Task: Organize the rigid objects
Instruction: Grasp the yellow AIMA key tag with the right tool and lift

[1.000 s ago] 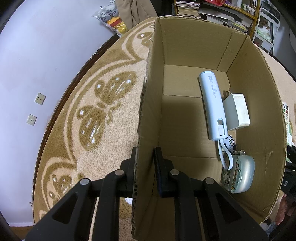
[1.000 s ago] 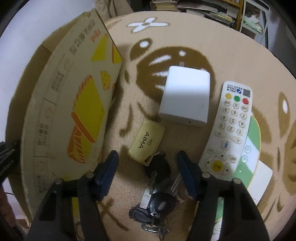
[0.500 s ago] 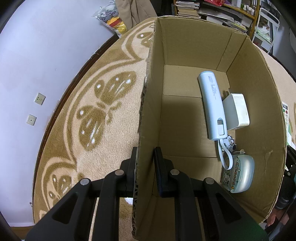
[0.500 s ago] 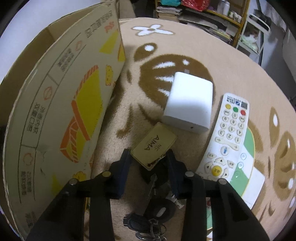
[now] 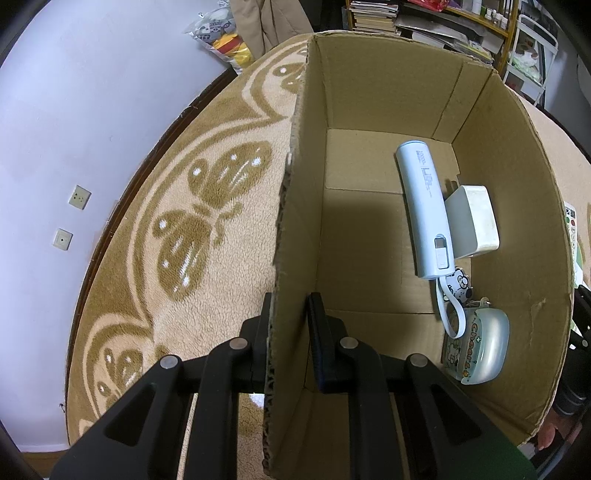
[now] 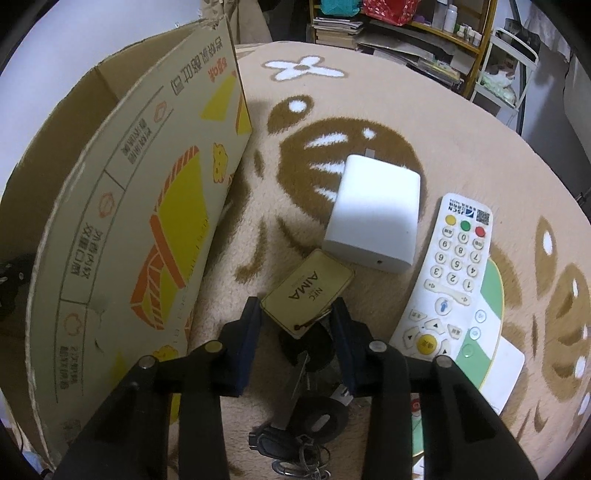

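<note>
My left gripper [image 5: 290,314] is shut on the near left wall of the open cardboard box [image 5: 295,206]. Inside lie a pale blue power bank [image 5: 424,210], a white adapter [image 5: 474,221] and a small pale green case [image 5: 480,345]. My right gripper [image 6: 297,317] is shut on a key bunch [image 6: 306,354] with a gold AIMA tag [image 6: 308,290], held just above the rug beside the box's printed outer wall [image 6: 147,229]. A white charger block [image 6: 375,214] and a white remote [image 6: 450,273] lie on the rug ahead.
A green and white card [image 6: 495,332] lies under the remote. The patterned beige rug [image 5: 184,229] covers the floor. A white wall [image 5: 74,110] is at left. Shelves with books [image 6: 406,29] stand at the back.
My right gripper closed on the key bunch and lifted it, so the tag now rides between the fingers. The left gripper has stayed shut on the box wall.
</note>
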A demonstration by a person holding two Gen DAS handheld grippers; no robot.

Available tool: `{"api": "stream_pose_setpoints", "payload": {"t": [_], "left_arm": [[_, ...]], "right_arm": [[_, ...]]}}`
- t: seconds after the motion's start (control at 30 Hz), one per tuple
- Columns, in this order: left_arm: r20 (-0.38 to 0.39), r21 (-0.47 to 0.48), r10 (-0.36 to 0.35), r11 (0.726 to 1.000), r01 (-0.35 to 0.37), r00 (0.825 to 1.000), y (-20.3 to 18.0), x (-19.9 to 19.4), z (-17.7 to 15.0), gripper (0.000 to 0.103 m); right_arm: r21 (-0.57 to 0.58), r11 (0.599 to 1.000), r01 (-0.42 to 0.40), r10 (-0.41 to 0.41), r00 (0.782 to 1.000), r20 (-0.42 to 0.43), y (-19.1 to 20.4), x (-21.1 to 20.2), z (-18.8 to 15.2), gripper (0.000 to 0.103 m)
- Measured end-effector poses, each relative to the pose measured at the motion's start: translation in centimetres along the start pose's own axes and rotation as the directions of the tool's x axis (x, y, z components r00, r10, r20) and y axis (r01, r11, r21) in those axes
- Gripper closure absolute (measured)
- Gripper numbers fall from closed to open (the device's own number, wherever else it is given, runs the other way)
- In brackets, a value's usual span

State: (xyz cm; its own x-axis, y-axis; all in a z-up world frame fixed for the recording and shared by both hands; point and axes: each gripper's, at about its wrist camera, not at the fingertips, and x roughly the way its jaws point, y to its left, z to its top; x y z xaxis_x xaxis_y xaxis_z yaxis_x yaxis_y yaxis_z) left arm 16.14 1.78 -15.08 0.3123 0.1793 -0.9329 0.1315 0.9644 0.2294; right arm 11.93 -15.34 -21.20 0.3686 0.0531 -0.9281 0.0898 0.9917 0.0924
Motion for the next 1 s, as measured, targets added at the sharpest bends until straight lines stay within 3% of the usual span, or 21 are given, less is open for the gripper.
{"api": "stream_pose_setpoints", "payload": {"t": [0.67, 1.0], "left_arm": [[0.0, 0.002, 0.002, 1.0, -0.002, 1.0, 0.1, 0.0, 0.0, 0.088], [0.001, 0.004, 0.004, 1.0, -0.004, 1.0, 0.0, 0.0, 0.0, 0.088]], "right_arm": [[0.072, 0.997, -0.026, 0.021, 0.997, 0.07, -1.3, -2.7, 1.2, 0.064], [0.064, 0.997, -0.035, 0.024, 0.984, 0.179, -0.8, -6.6, 2.3, 0.064]]}}
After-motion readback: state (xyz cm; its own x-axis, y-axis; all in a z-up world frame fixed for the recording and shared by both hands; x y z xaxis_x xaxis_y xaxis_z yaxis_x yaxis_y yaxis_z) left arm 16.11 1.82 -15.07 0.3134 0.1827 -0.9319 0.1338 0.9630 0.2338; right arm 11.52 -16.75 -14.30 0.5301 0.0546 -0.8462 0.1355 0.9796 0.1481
